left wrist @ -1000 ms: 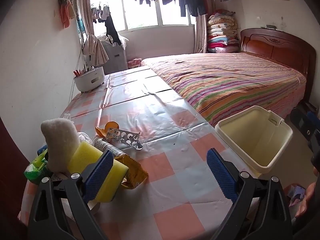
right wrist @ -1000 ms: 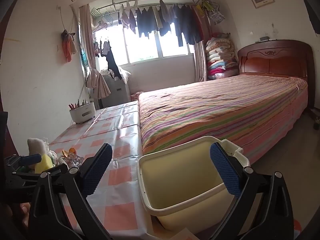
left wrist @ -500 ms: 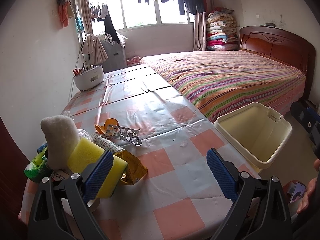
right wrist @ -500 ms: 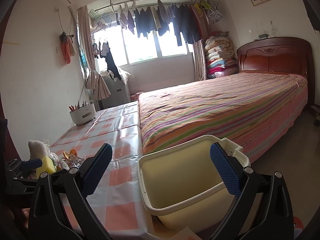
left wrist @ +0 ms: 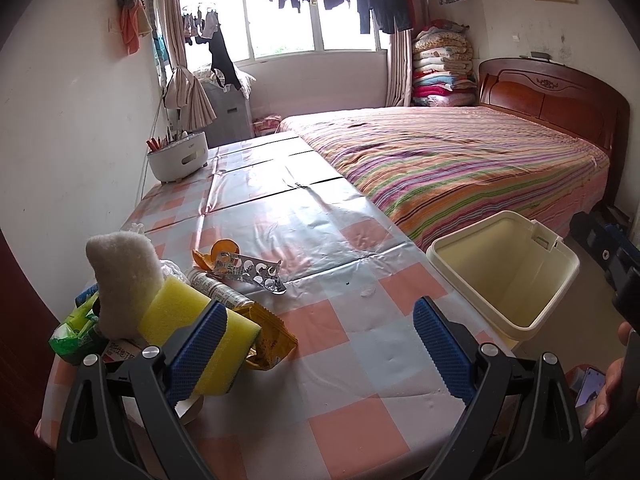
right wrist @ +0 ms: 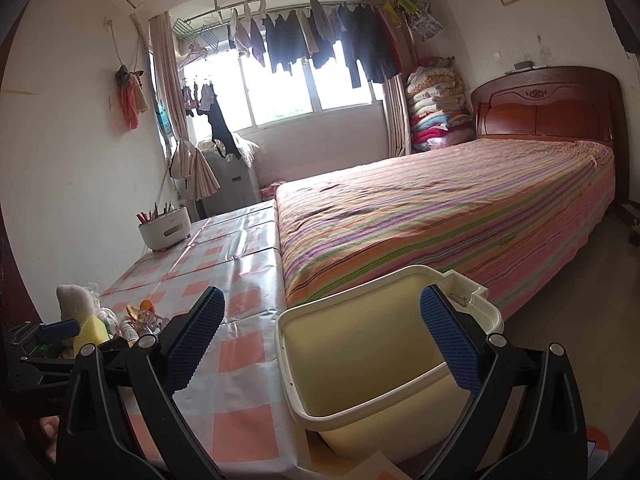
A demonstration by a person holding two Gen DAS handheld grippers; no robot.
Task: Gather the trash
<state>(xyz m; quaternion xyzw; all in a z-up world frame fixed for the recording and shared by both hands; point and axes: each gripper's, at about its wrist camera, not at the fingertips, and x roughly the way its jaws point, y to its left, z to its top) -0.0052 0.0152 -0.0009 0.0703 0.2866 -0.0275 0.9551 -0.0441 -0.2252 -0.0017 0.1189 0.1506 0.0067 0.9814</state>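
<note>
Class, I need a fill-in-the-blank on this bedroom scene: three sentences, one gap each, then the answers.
1. The cream bin beside the table has ____ inside it.
2. The trash pile sits at the table's near-____ corner in the left gripper's view.
3. Both the left gripper and the right gripper have their jaws ____.

Answers: nothing; left; open

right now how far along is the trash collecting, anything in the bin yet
Nothing looks done: the cream bin beside the table shows a bare interior. In hand: nothing, both the left gripper and right gripper are open and empty; the right one hangs by the bin's rim. Left: the whole pile at the table's corner, including the yellow sponge, white sponge, blister pack, yellow wrapper and green packet.
</note>
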